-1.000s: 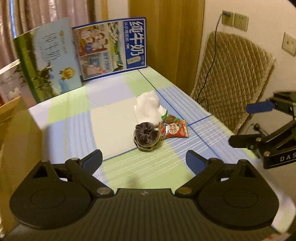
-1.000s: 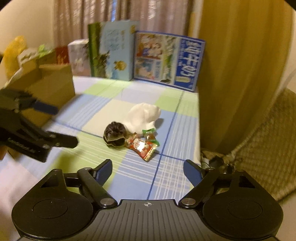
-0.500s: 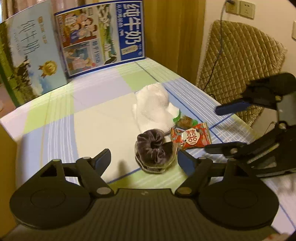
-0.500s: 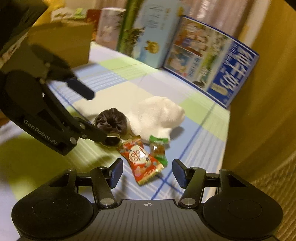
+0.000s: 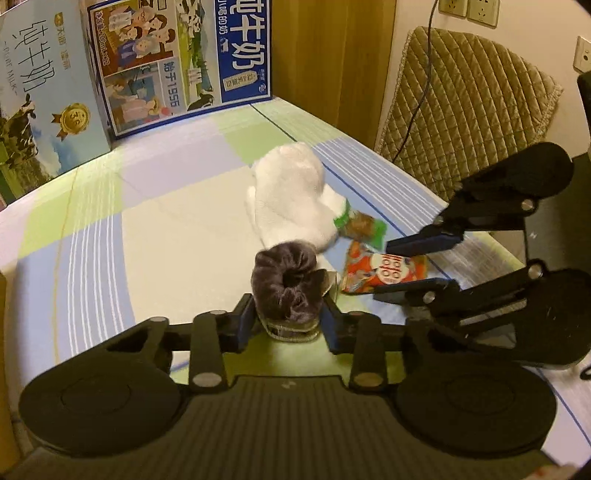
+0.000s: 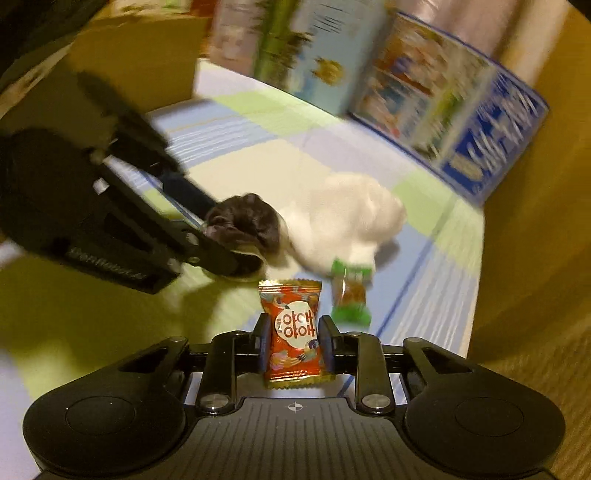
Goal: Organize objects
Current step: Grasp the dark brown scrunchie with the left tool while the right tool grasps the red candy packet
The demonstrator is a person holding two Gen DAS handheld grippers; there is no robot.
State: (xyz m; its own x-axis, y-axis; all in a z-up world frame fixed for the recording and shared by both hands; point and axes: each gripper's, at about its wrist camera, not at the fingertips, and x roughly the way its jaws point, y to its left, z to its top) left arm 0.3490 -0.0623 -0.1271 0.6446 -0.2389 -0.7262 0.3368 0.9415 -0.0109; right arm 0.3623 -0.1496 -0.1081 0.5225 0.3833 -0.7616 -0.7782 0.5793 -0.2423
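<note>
On the worktop (image 5: 92, 236), under a cloth checked in blue, green and cream, two milk cartons (image 5: 177, 62) stand along the far edge before a curtain. Beside the right edge sit a quilted chair (image 5: 461, 110) and wall sockets (image 5: 465, 9) (a cable hangs from one). The left claw (image 5: 286, 325) is clenched on a dark scrunchie (image 5: 286, 284), which seems to sit atop a small jar. The right claw (image 6: 293, 345) grips a red snack packet (image 6: 293, 328). A white sock (image 5: 291, 195) and a green-wrapped sweet (image 5: 362, 227) lie just behind.
</note>
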